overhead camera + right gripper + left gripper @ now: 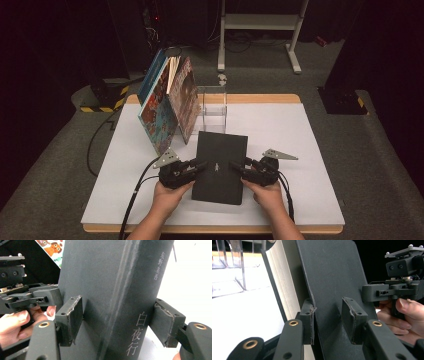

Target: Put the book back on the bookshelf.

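A thick black book (220,165) lies in the middle of the white table (300,135), with a gripper at each side of it. My right gripper (236,168) takes the spine end, and in the right gripper view its jaws (117,322) straddle the book (105,290), both pads touching it. My left gripper (201,168) is at the page side. In the left gripper view its jaws (329,320) stand apart around the lifted front cover (332,277). The cover's edge rests on one pad (308,322), the other pad is clear of it, and cream page edges (283,285) show beside it.
Colourful picture books (167,105) lean together at the back left of the table. A clear acrylic stand (212,107) sits right behind the black book. A white metal frame (260,22) stands on the floor beyond the table. Cables trail off the near left edge.
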Demonstrator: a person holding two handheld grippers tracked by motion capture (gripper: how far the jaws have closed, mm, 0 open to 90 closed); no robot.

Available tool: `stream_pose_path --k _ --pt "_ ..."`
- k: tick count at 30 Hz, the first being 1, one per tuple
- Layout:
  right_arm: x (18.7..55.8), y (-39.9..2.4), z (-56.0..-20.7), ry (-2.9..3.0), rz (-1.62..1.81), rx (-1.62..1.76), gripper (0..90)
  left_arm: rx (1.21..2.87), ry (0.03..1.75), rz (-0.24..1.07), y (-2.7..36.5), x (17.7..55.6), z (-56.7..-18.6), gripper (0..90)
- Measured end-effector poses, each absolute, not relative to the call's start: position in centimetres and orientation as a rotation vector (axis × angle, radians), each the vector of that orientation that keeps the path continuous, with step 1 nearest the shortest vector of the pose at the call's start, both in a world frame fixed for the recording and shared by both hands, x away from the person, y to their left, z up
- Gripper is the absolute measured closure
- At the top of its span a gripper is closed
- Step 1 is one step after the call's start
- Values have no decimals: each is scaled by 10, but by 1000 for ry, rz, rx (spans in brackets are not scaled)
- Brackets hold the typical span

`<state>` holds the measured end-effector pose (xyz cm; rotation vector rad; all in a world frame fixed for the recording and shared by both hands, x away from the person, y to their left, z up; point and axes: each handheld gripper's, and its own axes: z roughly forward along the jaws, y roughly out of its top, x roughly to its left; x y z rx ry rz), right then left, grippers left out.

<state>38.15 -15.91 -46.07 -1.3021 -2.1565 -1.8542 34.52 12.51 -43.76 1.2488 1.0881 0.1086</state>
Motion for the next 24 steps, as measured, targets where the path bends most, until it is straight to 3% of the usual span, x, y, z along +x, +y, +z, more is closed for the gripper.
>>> stream_pose_path --k 24 --pt "377 -160 -438 -2197 -1986 -1258 377 1239 1027 162 122 345 -425 661"
